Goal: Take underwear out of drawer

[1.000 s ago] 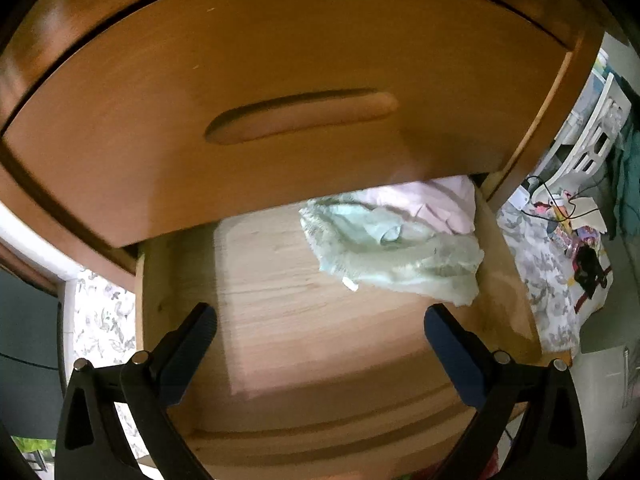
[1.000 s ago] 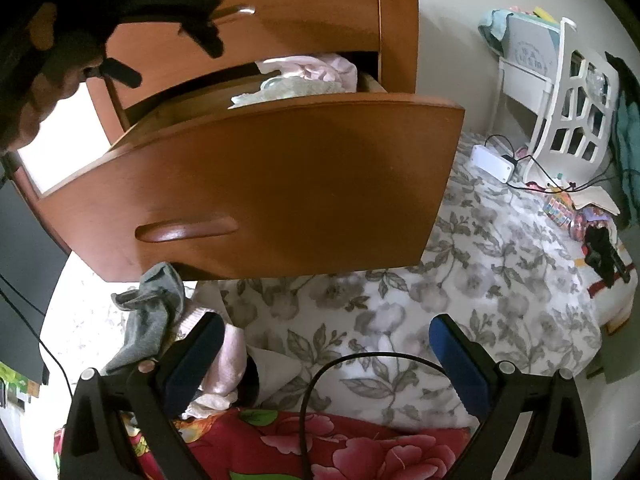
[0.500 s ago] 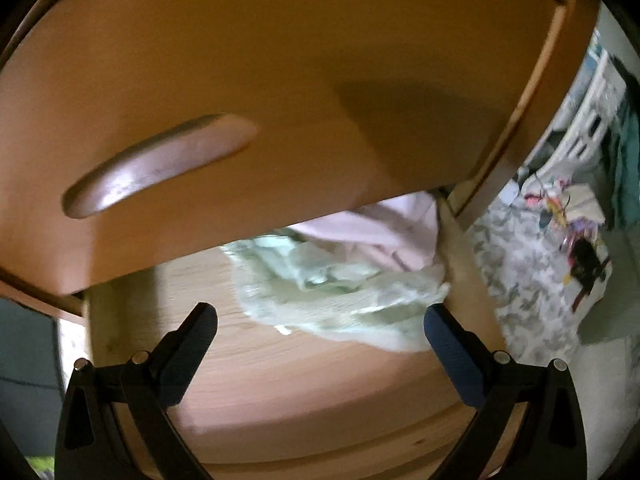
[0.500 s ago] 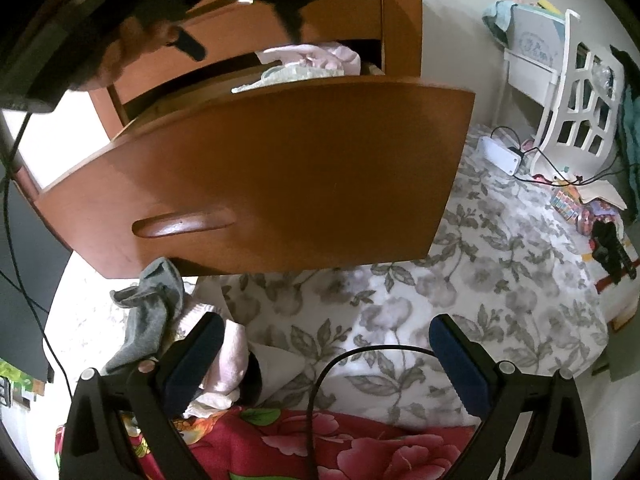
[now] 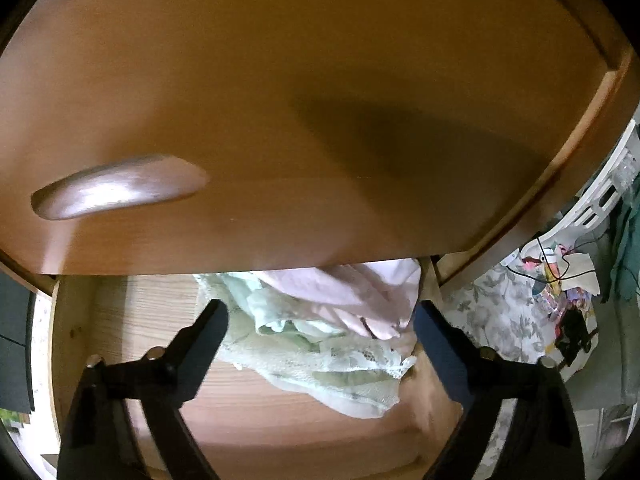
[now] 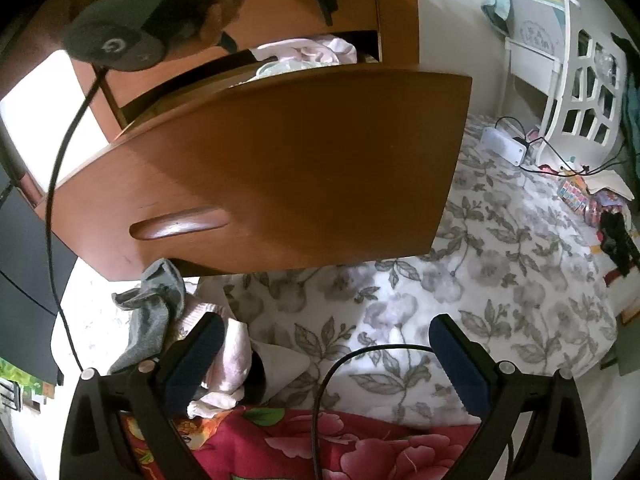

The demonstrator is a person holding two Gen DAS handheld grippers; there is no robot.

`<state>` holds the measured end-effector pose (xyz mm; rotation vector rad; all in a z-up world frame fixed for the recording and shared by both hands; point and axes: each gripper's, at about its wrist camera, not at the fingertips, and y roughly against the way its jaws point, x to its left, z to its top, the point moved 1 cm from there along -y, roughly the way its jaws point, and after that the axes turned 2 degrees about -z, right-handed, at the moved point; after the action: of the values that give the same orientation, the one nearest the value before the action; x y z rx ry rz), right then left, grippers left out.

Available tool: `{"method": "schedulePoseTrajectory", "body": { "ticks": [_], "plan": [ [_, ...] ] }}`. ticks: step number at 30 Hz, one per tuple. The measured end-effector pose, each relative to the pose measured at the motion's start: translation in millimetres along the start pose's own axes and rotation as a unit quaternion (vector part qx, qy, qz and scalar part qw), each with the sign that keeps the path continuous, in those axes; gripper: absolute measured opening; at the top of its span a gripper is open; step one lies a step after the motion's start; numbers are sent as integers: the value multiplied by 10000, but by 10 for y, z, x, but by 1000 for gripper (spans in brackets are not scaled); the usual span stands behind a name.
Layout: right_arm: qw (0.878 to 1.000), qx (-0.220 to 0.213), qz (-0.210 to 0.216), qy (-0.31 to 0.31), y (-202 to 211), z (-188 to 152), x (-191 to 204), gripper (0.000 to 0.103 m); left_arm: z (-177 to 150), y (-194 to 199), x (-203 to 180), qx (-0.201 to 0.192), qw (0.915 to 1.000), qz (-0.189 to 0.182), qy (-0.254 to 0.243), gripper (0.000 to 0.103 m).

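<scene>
The grasp step is in hand: the left gripper point(image 5: 320, 320) is closing around the underwear point(image 5: 320, 356) in the drawer point(image 5: 72, 320), not yet clamped. A firm pinch and a lift are needed next. The right gripper point(image 6: 326, 336) is held apart, empty.

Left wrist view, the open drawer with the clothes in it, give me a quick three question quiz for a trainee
1. True or false: the green lace underwear lies in the drawer with the pink garment partly on top of it.
2. Multiple choice: in the drawer, the clothes lie toward its A) left side B) right side C) front edge.
3. What lies between the jaws of the left gripper?

Key: 1 true. 2 B. 3 The green underwear and pink garment; the jaws are closing but not yet pressing on them.
</scene>
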<state>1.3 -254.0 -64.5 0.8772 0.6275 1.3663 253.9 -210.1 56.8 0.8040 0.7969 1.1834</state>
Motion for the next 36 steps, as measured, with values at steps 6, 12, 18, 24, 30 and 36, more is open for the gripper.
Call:
{"method": "schedulePoseTrajectory", "body": {
  "ticks": [6, 12, 18, 24, 30, 36],
  "plan": [
    [10000, 5, 40, -36, 2, 3, -27, 103, 35, -141, -82, 43, 9999, 34, 94, 78],
    [9999, 29, 89, -89, -17, 4, -48, 103, 74, -346, -99, 279, 9994, -96, 186, 46],
    [9999, 49, 96, -130, -35, 2, -63, 103, 54, -465, -32, 603, 9976, -180, 287, 9],
    [9998, 46, 79, -162, -34, 0, -67, 103, -89, -375, 132, 792, 9968, -130, 52, 8],
    [9999, -20, 7, -127, -6, -7, -40, 103, -252, -301, 441, 1117, 9933, -205, 231, 8],
    [9999, -98, -92, -60, 45, -7, 0, 103, -382, -157, 701, 1216, 9924, -86, 152, 8]
  ]
}}
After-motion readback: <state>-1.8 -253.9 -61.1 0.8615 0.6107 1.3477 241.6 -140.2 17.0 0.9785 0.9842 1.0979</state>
